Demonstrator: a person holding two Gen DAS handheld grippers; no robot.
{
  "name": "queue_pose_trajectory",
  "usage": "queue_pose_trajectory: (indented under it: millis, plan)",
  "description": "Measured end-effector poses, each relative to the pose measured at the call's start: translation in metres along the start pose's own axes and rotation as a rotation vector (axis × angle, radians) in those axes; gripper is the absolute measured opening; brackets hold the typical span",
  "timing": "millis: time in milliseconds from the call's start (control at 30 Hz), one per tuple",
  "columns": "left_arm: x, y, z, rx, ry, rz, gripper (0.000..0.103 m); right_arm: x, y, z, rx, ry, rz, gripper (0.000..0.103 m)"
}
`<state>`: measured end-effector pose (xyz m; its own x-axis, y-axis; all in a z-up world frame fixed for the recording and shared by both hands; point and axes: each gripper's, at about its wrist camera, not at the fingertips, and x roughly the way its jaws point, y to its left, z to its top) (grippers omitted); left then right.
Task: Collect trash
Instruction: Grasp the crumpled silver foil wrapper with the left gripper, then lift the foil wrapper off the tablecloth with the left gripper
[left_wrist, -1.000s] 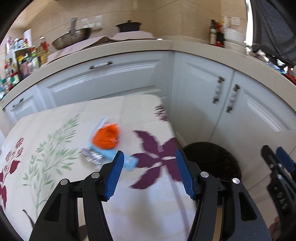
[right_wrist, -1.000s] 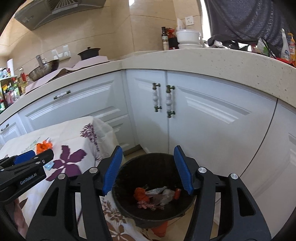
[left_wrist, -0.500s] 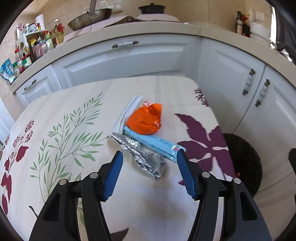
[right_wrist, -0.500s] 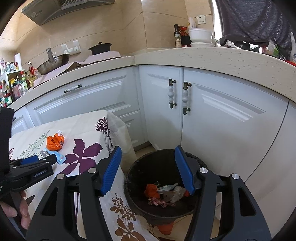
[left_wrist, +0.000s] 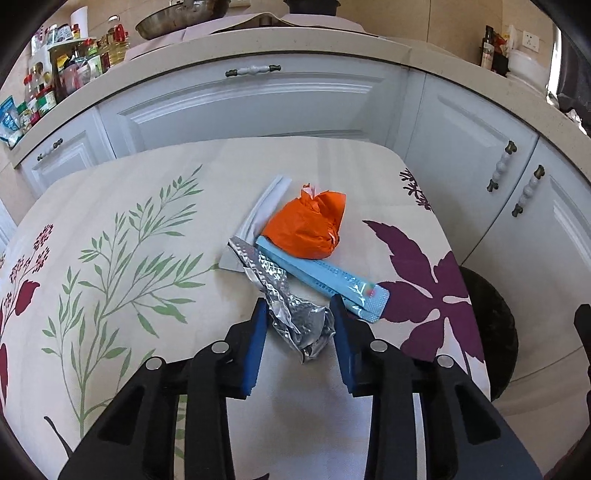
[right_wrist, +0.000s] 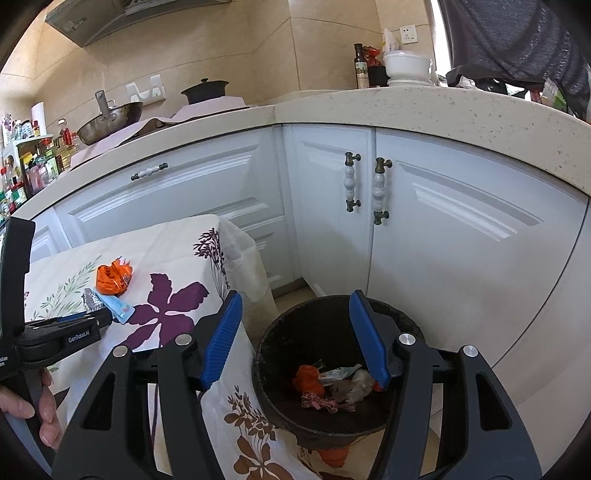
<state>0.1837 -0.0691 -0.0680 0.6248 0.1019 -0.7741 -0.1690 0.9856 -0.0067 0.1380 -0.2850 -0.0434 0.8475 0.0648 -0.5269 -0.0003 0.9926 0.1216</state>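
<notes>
Left tool (left_wrist: 298, 314) is closing around the crumpled foil wrapper (left_wrist: 295, 317) on the table (left_wrist: 110, 206); right tool (right_wrist: 295, 332) hangs wide open and empty over the black bin (right_wrist: 266, 354).

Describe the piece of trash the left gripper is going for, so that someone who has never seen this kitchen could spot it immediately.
On the floral tablecloth by the white cabinets lies a small heap of litter. At its near end, between the closing jaws of the left gripper, is a crumpled silver foil wrapper. Unlike the orange wrapper and the flat blue packet behind it, it is shiny, metallic and embossed.
</notes>
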Motion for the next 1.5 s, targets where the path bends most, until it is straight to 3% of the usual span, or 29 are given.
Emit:
queue_pose_trajectory:
  millis: [333,1033,1500]
  plan:
    - [-0.018,0.02,-0.009,0.023,-0.028,0.003,0.033,0.0,0.029,0.005,-0.043,0.002,0.053,0.059]
    - [-0.034,0.161,-0.018,-0.091,-0.049,0.148,0.033,0.02,0.128,0.025,-0.167,0.067,0.202,0.059]
    - [-0.035,0.22,-0.024,-0.166,-0.056,0.181,0.033,0.069,0.175,0.006,-0.253,0.29,0.24,0.059]
